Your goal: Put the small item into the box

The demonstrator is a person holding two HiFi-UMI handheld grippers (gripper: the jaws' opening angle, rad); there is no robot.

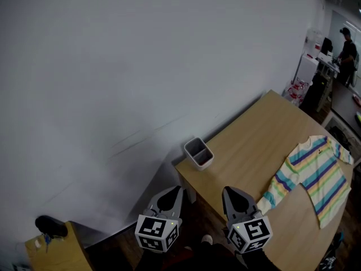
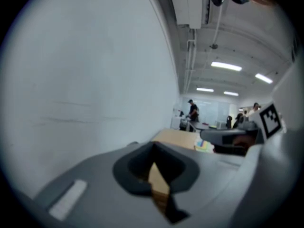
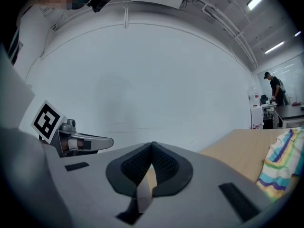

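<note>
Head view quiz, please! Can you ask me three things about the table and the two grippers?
1. True or false: the striped shirt lies spread out on the table.
2. Where does the box stand? A) on the table corner by the wall; B) on top of the shirt; C) on the floor.
3. Fill the gap: the left gripper and the right gripper both have their jaws ____, with nothing held between them.

Key: 1 true; 2 A; 3 together.
</note>
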